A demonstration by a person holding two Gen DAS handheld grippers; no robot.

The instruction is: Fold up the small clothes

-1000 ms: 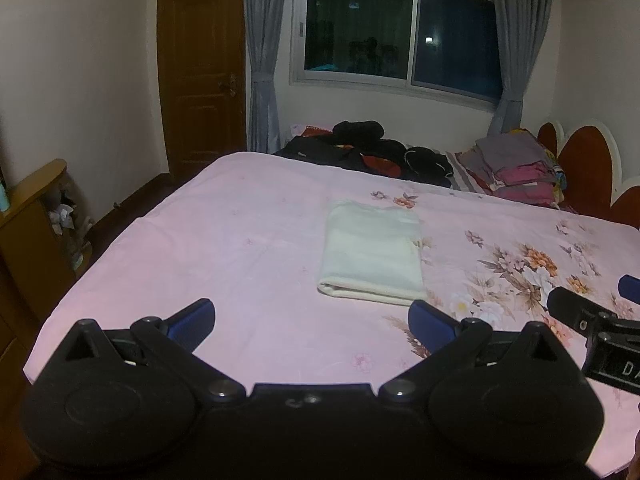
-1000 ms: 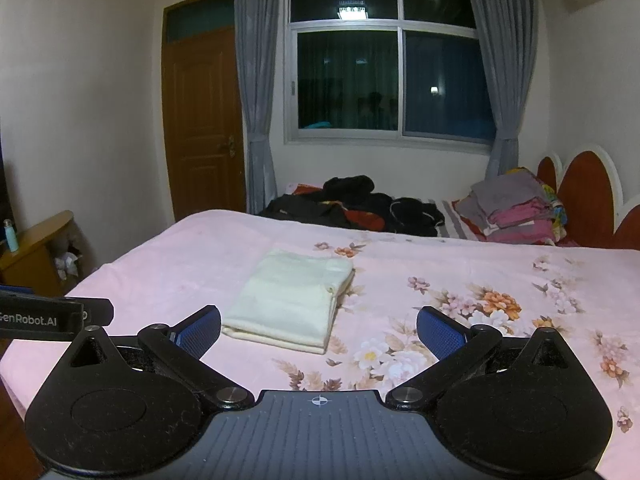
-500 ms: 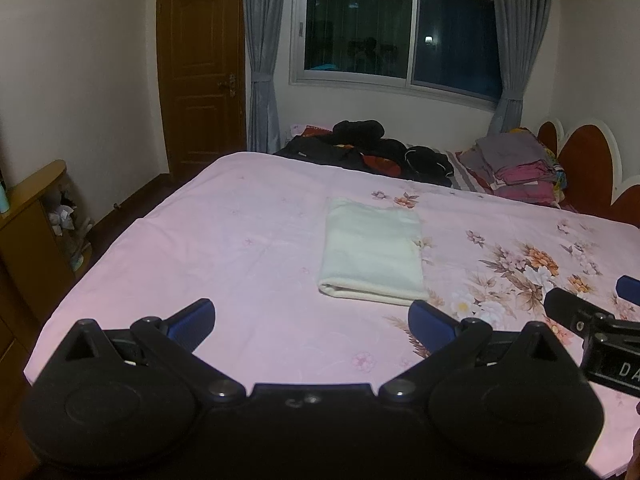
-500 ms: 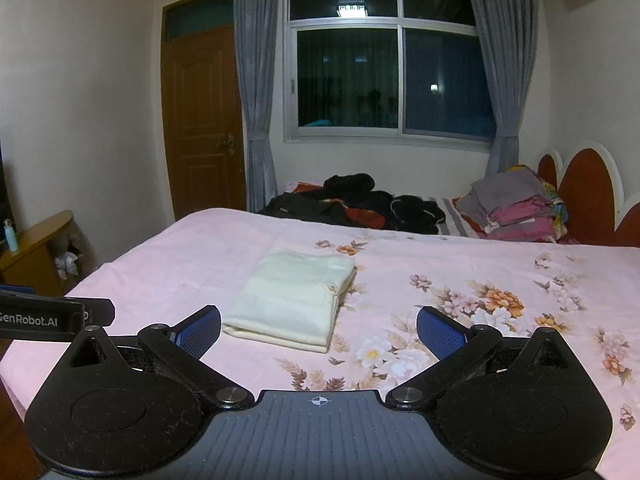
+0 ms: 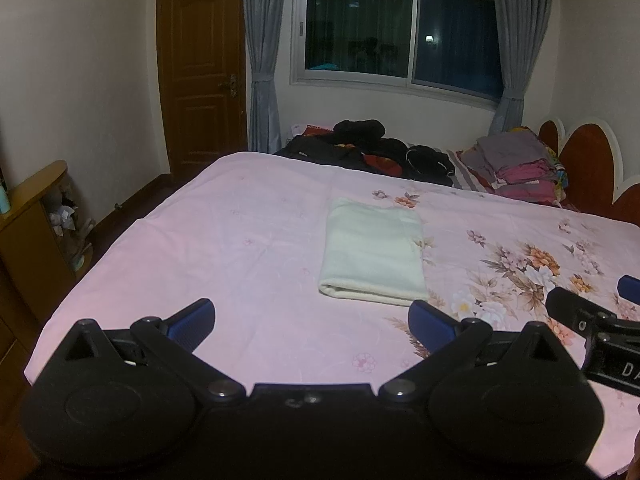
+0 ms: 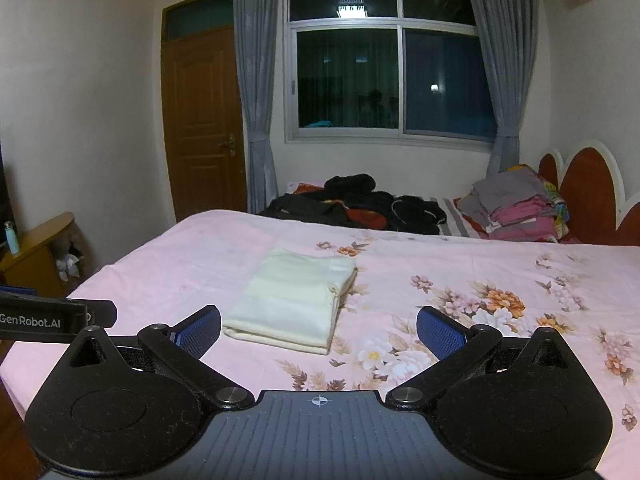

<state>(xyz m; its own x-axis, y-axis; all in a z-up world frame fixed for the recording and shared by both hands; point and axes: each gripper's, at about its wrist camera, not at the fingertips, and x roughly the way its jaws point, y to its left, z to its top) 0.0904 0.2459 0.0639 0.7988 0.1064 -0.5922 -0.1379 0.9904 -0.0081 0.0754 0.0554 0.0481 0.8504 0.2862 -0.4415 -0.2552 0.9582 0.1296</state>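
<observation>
A pale cream garment [image 5: 374, 250] lies folded into a neat rectangle on the pink floral bedsheet [image 5: 240, 240]; the right wrist view shows the same garment [image 6: 294, 300] with its layered edges at the right side. My left gripper [image 5: 310, 322] hovers open above the near part of the bed, short of the garment, nothing between its blue pads. My right gripper [image 6: 318, 328] is also open and empty, held just in front of the garment's near edge. The right gripper's body [image 5: 600, 332] shows at the right edge of the left wrist view.
A heap of dark clothes [image 6: 356, 206] lies at the far side of the bed, and a stack of folded grey and pink clothes [image 6: 516, 210] sits by the red headboard [image 6: 588, 192]. A wooden shelf [image 5: 28, 236] stands left of the bed; a door [image 6: 204, 128] and window are behind.
Both grippers have barely moved; the right wrist view has drifted slightly upward. The folded garment lies as before.
</observation>
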